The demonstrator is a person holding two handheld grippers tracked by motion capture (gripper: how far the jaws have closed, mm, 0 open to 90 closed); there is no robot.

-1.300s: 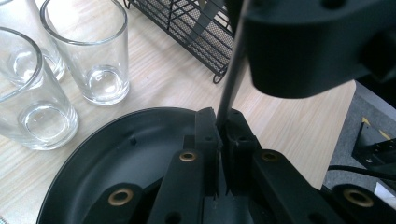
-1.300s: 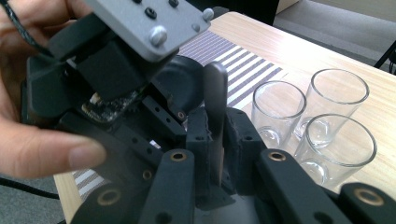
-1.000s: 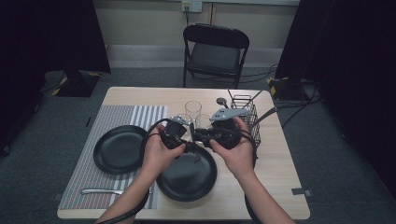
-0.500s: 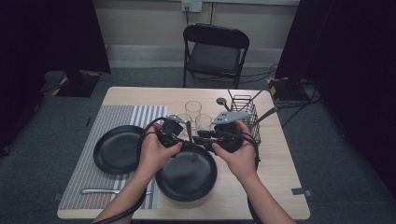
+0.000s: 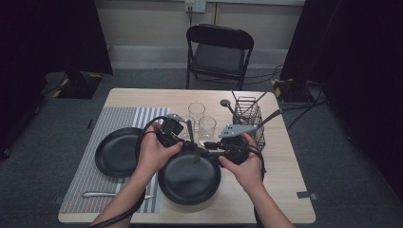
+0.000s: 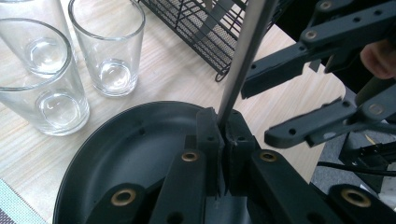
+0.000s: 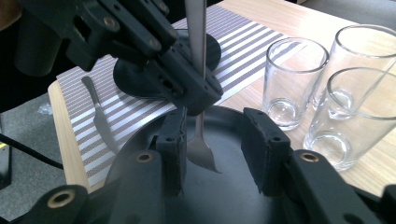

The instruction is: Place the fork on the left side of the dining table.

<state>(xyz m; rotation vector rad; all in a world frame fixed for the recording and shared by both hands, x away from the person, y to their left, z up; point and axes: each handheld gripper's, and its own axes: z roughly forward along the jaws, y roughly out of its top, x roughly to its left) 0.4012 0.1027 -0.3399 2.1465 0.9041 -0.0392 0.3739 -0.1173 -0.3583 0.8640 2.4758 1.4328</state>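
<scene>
The right gripper's (image 7: 215, 126) jaws have just been opening. They now stand partly apart, and the flat lower end of the metal utensil (image 7: 200, 151) hangs between them. One pad sits just beside it; the other is clearly off it, so I'd say that hand has given up its grip.

Right above those jaws, the left gripper (image 7: 196, 98) has its own jaws squeezed tight on the utensil's shaft (image 6: 243, 51), which rises upright out of the pinch. What sort of head it has up top I cannot tell. To my eye this is a hand-over nearly finished: the left hand now carries the piece alone, and the right is free to back away.

Directly under both sets of jaws lies a black plate (image 7: 219, 186), with the utensil's tip hanging close over its middle but apart from it. Just beyond the jaws stand three empty glasses (image 7: 289, 79). Past those, on the right gripper's side, is a wire caddy (image 5: 248, 116) with more cutlery in it. Out on the left gripper's side there's a striped mat (image 5: 90, 175) bearing a second black plate (image 5: 116, 152) and a knife (image 5: 109, 194).
</scene>
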